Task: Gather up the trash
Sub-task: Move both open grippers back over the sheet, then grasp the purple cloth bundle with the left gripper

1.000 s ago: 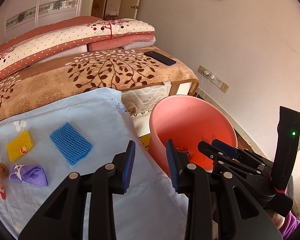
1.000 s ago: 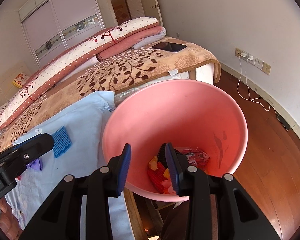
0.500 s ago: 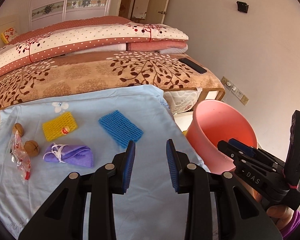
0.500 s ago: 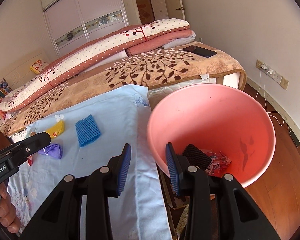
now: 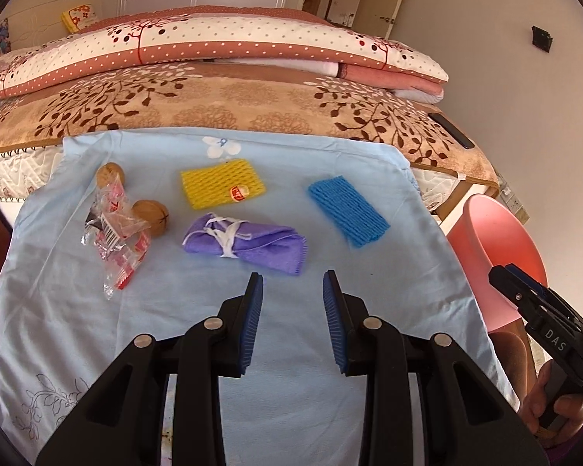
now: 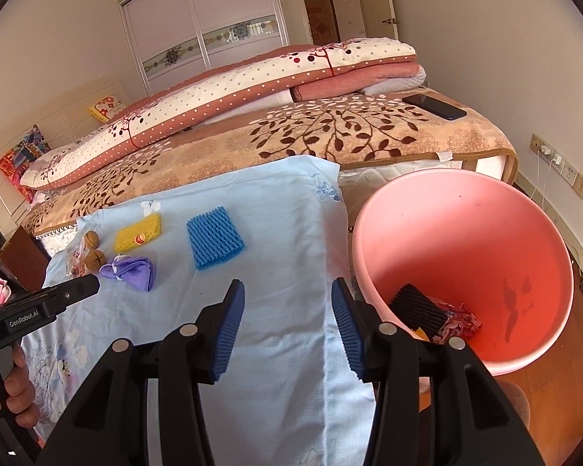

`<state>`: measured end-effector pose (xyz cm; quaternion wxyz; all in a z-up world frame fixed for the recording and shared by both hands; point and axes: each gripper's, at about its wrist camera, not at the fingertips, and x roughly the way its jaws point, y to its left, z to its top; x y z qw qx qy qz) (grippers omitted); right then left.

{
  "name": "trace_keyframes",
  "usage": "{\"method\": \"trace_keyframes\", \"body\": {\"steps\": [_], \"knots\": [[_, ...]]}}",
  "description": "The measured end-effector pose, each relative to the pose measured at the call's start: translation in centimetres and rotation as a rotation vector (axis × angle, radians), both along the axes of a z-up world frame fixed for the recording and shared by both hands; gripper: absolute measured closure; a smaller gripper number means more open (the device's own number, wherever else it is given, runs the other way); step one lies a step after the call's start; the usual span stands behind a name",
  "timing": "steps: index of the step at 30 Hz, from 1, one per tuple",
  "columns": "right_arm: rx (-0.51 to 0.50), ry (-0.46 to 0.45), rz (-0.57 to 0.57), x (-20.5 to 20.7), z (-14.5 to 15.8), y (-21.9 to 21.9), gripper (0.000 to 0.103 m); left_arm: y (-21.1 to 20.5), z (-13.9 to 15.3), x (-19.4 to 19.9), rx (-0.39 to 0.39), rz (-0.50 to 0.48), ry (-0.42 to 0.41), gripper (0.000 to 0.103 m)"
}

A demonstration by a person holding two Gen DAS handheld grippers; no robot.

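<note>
Blue foam net (image 5: 348, 211) lies flat on my cloth (image 5: 198, 310), long axis running 10 to 4 o'clock. Left gripper (image 5: 292, 291) wide, empty; right gripper (image 6: 287, 303) has just been opening, empty.

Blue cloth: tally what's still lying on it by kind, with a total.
Foam nets: 2, yellow and blue
Walnuts: 2
Clear wrappers: 1
Purple cloths: 1
Total: 6

Both tools (image 5: 291, 295) (image 6: 287, 303) agape, empty
</note>
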<state>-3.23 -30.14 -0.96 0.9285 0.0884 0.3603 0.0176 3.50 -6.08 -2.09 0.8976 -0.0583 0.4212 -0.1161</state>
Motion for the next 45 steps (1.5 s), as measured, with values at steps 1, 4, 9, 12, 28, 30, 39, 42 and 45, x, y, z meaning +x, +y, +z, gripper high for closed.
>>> {"method": "trace_keyframes", "body": {"steps": [1,4,9,12,28,30,39,42,45], "knots": [[-0.001,0.002,0.004,0.0,-0.1,0.1,0.057,0.3,-0.2,0.2,-0.003,0.012,0.009,0.071],[0.0,0.01,0.017,0.2,-0.4,0.5,0.057,1.1,-0.4,0.8,-0.029,0.043,0.038,0.071],[-0.001,0.016,0.033,0.4,-0.7,0.8,0.057,1.6,-0.7,2.6,-0.087,0.093,0.09,0.064],[-0.003,0.016,0.04,0.5,-0.8,0.8,0.057,1.7,-1.0,3.8,-0.12,0.125,0.137,0.063],[0.016,0.002,0.095,1.7,-1.1,1.2,0.055,3.2,-4.1,9.2,-0.307,0.432,0.385,0.053],[0.022,0.002,0.098,1.8,-1.1,1.2,0.054,2.9,-4.0,9.5,-0.292,0.443,0.378,0.053],[0.048,0.02,0.108,3.1,-1.4,1.0,0.054,2.3,-3.6,10.0,-0.26,0.43,0.317,0.054],[0.057,0.025,0.122,3.7,-1.4,1.4,0.054,2.3,-3.7,9.9,-0.256,0.403,0.315,0.068],[0.065,0.034,0.14,4.4,-1.4,2.1,0.054,2.3,-3.6,9.5,-0.253,0.375,0.305,0.073]]}}
